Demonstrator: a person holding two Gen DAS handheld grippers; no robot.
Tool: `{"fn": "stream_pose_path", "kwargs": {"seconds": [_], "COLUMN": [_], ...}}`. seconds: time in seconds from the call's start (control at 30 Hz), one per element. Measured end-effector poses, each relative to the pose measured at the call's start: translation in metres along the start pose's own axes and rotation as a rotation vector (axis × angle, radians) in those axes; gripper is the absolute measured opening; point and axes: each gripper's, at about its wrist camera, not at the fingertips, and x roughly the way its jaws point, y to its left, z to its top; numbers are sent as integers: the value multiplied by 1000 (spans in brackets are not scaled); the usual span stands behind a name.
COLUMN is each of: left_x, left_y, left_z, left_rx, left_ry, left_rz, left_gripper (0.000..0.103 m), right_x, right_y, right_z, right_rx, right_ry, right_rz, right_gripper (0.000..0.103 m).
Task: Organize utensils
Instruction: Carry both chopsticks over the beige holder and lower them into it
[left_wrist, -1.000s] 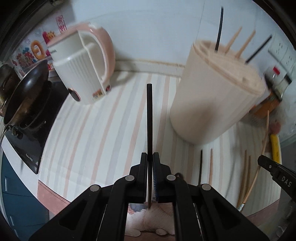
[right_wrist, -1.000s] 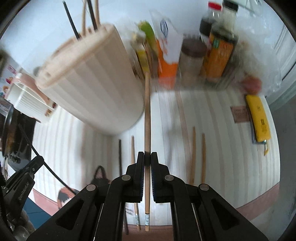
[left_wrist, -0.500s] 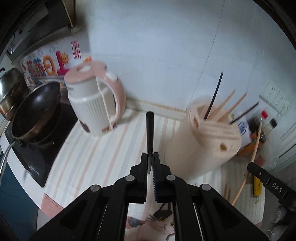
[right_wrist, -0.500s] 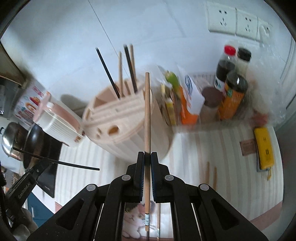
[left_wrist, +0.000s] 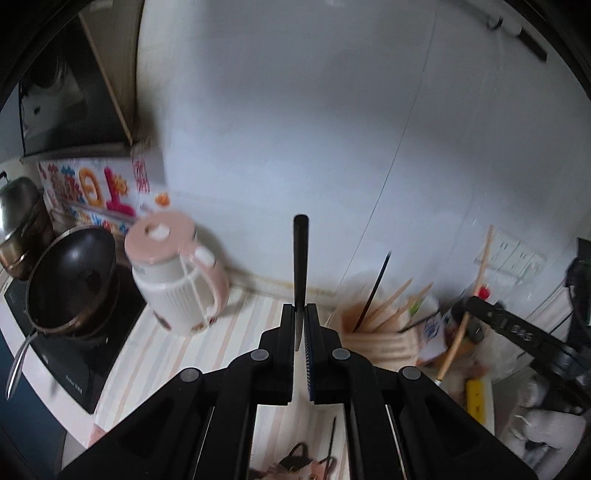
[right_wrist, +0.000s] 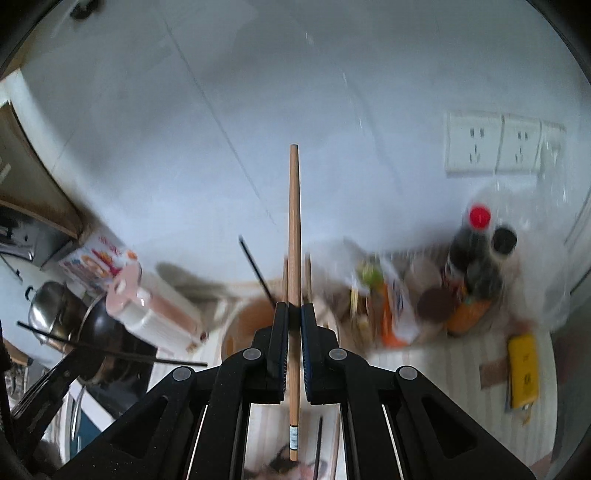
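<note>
Both grippers clench chopsticks, left (left_wrist: 300, 321) black, right (right_wrist: 294, 317) wooden, above holder (left_wrist: 373, 332) beside kettle (left_wrist: 173, 280).

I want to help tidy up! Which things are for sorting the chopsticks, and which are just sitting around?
For the job: black chopstick in left gripper; wooden chopstick in right gripper; pink holder.

Just around: kettle, wok, sauce bottles, yellow packet.
</note>
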Motion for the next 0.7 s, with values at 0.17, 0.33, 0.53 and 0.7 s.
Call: {"fn": "stream_pose_path", "kwargs": {"seconds": [0.17,0.33,0.53,0.7], "left_x": [-4,11,59,93], "left_y": [-18,-35,-52,-54], "left_z": [28,45,43,36], "left_rx": [-23,-31,-12,-11], "left_ry": [-29,4,100,161], "left_rz": [-55,-105,-96,-76], "left_gripper": [2,2,3,2], "right_x": [3,16,46,72], "right_y": [5,8,8,8], "right_z": [32,54,64,60], "right_rx": [-3,-13,-12,-27], "right_ry": [-77,-130,-182,-205], "right_rz": [-16,-33,-19,-18], "right_gripper": [7,7,7,7]}}
